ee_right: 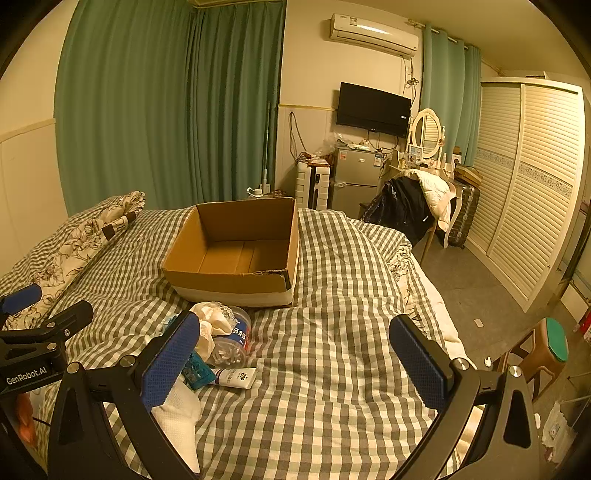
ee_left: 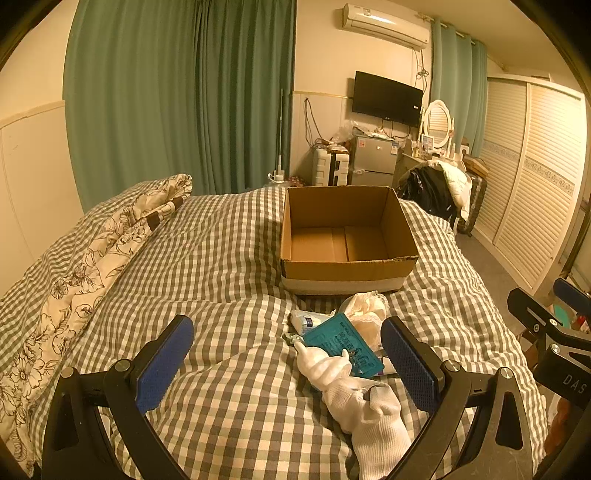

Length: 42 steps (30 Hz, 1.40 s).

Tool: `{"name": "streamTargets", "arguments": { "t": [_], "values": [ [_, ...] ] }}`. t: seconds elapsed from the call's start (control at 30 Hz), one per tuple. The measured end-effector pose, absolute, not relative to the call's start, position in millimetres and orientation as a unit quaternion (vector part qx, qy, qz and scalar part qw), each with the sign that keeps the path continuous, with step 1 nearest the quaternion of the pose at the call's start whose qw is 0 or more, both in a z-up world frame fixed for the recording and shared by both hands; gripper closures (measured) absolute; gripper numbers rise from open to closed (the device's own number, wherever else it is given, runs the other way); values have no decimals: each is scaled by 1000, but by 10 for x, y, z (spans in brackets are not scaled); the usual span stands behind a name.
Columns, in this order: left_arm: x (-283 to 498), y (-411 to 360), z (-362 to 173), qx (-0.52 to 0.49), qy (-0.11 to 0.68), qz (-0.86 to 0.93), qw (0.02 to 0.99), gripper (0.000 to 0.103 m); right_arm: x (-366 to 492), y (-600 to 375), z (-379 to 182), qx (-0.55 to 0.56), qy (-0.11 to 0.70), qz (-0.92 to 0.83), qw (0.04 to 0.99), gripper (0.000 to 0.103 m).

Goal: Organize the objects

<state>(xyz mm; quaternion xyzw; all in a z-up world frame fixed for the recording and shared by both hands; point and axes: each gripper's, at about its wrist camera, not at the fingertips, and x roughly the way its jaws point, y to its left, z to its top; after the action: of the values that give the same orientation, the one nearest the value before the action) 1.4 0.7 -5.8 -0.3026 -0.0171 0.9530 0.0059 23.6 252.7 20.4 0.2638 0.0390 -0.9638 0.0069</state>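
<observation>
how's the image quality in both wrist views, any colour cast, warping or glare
Left wrist view: strong yellow-orange cast, dark vignette in the corners, fisheye bowing the wardrobe; the cardboard box and open left gripper look sharp. Right wrist view: same warm cast and corner vignette, curtain edges curve, a bright glare strip on the air conditioner; open right gripper sharp.

Grey-white gingham duvet, brown cardboard box w/ white band at base, teal packet, white sock, cream lace cloth, blue gripper pads, green curtains, b&w floral quilt at left edge.
</observation>
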Motion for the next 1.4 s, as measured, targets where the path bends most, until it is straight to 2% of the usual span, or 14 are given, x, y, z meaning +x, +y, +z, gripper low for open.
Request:
{"name": "streamTargets", "arguments": {
  "t": [1.0, 1.17, 1.4],
  "values": [
    [93, -84, -38, -317, -17, 948, 10, 0, 397, 2395, 304, 258, 47, -965, 24, 0],
    [25, -237, -277, -350, -21, 937, -8, 0, 322, 2235, 95, 287, 59, -955, 46, 0],
    [-80, -474, -602, -384, -28, 922, -42, 0, 112, 1854, -471, 352, 105, -927, 80, 0]
  ]
}}
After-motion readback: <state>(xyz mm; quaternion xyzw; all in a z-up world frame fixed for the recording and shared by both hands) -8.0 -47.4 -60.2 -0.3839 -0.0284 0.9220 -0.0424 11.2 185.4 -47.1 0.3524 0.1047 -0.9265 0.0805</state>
